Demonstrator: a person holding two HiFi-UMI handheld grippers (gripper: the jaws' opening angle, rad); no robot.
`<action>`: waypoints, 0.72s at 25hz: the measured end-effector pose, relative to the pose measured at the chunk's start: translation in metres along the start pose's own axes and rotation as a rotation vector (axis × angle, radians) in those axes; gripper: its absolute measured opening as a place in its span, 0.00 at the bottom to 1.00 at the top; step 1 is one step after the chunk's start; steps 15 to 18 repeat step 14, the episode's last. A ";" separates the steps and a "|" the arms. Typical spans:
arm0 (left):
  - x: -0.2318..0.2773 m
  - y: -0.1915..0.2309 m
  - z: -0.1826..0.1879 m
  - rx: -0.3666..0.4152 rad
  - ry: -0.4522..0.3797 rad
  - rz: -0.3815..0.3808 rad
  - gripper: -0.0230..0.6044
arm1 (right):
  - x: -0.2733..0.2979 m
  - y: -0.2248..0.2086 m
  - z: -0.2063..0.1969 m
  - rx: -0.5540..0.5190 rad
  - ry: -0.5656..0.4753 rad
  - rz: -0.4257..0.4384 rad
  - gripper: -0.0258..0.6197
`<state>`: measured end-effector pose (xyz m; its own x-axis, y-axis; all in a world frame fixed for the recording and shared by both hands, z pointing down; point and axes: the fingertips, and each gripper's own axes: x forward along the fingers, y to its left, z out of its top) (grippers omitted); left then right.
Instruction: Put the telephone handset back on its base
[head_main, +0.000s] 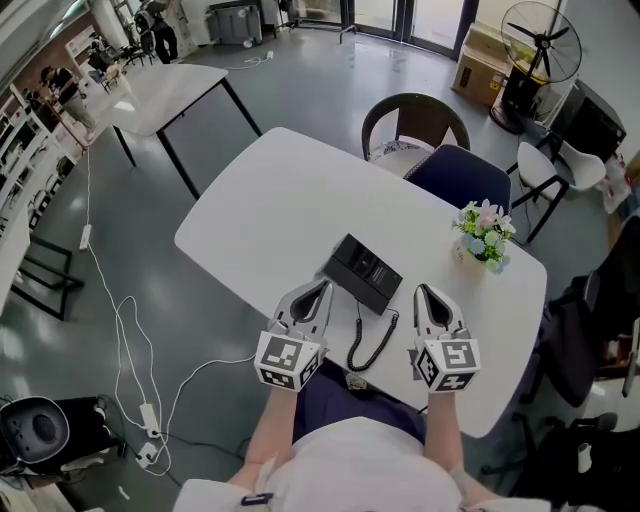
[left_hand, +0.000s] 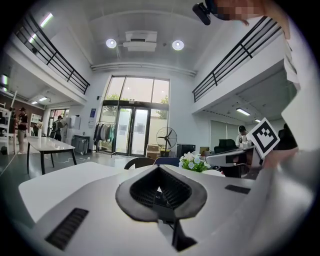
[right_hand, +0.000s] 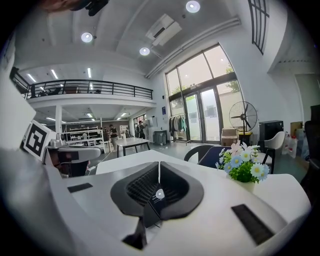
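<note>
At the near edge of the white surface (head_main: 270, 210), two forearms are seen, and a gripper is held in each hand. The left gripper (head_main: 326, 287) and the right gripper (head_main: 421, 290) are kept side by side but apart, both pointed away from the person across the surface. In the left gripper view the jaws are seen pressed together, tip against tip, and nothing is held between them. In the right gripper view the jaws are closed in the same way, with only a thin line left between them, and they are empty too.

Between the two grippers a black coiled cord (head_main: 372, 340) is laid in a loop on the surface. It is led up to the black telephone (head_main: 362, 271), which is placed just beyond the tips of the jaws, a little nearer to the left gripper. The telephone is not touched by either gripper. The handset cannot be told apart from the base in the head view, and the telephone is not shown in either gripper view.

Further to the right, a small pot of flowers (head_main: 484, 232) is set near the far edge. Behind the surface a round dark chair (head_main: 415, 122) and a blue chair (head_main: 460, 178) are placed. Still further, a second white table (head_main: 165, 95) is seen at the left and a standing fan (head_main: 540, 50) at the right.
</note>
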<state>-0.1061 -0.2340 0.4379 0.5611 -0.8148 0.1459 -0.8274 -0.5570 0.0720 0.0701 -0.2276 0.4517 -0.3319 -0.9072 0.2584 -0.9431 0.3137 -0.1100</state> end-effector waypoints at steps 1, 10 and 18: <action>0.000 -0.001 -0.001 0.000 0.004 -0.001 0.06 | 0.000 0.000 0.000 0.002 0.001 0.001 0.09; 0.002 -0.004 -0.008 -0.001 0.031 -0.003 0.06 | 0.003 0.005 -0.002 0.002 0.012 0.016 0.09; 0.002 -0.003 -0.009 -0.002 0.035 -0.005 0.06 | 0.005 0.008 -0.002 0.003 0.011 0.021 0.09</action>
